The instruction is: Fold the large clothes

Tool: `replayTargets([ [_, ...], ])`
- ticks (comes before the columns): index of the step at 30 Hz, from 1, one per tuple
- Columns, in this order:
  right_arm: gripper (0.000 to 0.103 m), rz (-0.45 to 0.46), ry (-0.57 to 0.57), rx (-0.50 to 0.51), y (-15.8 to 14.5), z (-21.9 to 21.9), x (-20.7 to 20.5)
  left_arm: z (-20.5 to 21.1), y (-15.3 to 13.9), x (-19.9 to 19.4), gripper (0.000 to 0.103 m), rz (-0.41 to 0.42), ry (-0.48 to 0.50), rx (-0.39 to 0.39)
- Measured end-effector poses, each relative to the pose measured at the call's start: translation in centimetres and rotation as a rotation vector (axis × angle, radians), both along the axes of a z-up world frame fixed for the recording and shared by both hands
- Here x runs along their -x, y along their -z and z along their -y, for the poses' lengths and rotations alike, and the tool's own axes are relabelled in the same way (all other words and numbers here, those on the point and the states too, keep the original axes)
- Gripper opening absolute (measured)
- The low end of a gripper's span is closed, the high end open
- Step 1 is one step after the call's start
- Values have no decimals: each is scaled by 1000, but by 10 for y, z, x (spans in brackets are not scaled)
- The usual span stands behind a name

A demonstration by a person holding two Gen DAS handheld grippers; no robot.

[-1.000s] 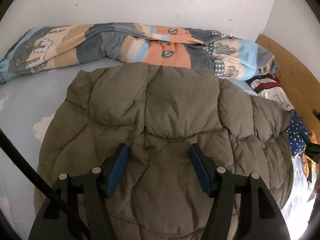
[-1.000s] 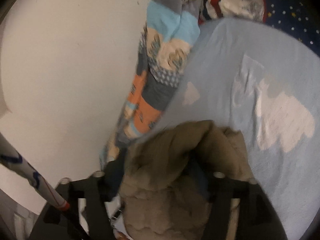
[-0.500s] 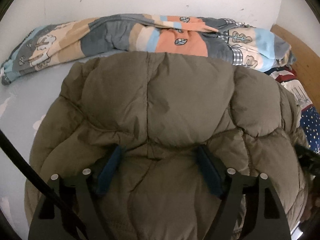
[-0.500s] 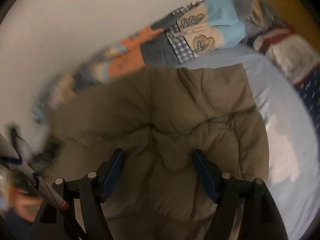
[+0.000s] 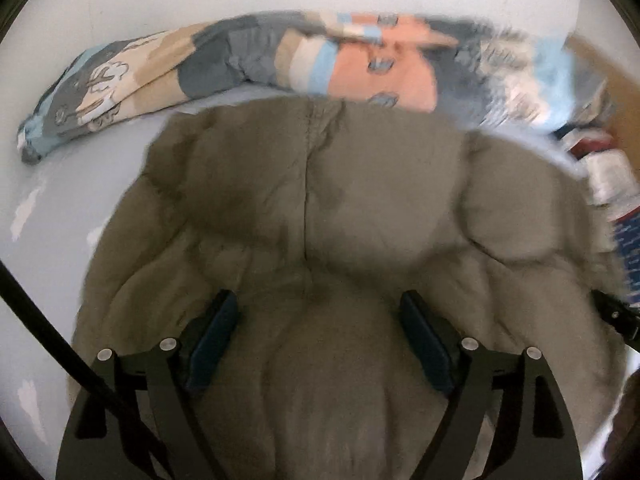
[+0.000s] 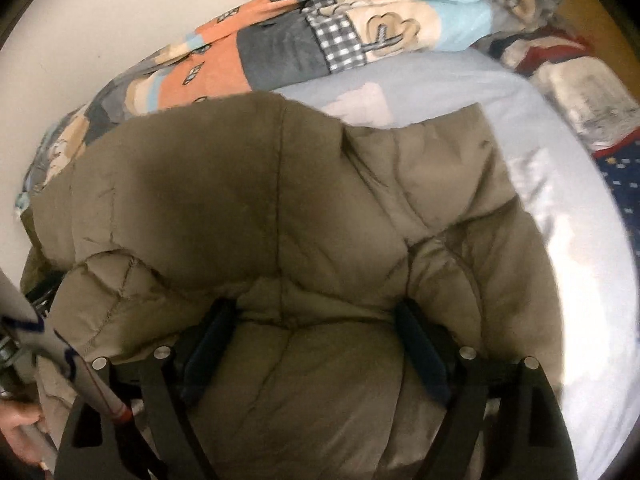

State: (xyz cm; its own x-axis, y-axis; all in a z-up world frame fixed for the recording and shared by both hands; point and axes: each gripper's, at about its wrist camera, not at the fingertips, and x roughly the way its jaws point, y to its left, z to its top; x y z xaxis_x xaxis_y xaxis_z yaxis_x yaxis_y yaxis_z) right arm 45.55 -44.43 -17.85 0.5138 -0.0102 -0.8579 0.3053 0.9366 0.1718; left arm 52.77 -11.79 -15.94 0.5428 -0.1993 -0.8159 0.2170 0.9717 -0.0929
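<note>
An olive-brown puffy quilted jacket [image 5: 320, 184] lies folded in a thick mound on a light blue bed sheet [image 5: 60, 200]. My left gripper [image 5: 320, 334] points down onto its near part. The jaws are opening, and padded fabric bulges up between the blue pads [image 5: 216, 332] without being pinched. In the right wrist view the same jacket [image 6: 240, 200] fills the middle. My right gripper [image 6: 316, 336] stands over a quilted fold, its jaws also opening, with fabric between the fingers and loose of them.
A patchwork blanket [image 5: 240, 60] in orange, grey and blue is rolled along the white wall behind the jacket. Pillows and star-print cloth [image 6: 580, 92] are piled by the wooden headboard [image 5: 616, 92]. Bare sheet [image 6: 560, 240] shows beside the jacket. A hand [image 6: 20, 428] is at the lower left.
My right gripper swung across and rolled upright, carrying the jacket's bunched part over and laying it flat; its jaws widened. My left gripper sank closer to the jacket and its jaws spread.
</note>
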Motion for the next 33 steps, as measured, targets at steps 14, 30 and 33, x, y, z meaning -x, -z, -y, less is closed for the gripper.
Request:
replayTargets([
  [14, 49, 229, -4, -150, -64, -97, 162, -70, -25, 160, 83, 142, -52, 67],
  [30, 54, 137, -45, 61, -9, -128, 87, -47, 20, 102, 88, 109, -87, -108],
  [33, 55, 106, -54, 105, -2, -134, 80, -42, 25, 97, 89, 100, -90, -135],
])
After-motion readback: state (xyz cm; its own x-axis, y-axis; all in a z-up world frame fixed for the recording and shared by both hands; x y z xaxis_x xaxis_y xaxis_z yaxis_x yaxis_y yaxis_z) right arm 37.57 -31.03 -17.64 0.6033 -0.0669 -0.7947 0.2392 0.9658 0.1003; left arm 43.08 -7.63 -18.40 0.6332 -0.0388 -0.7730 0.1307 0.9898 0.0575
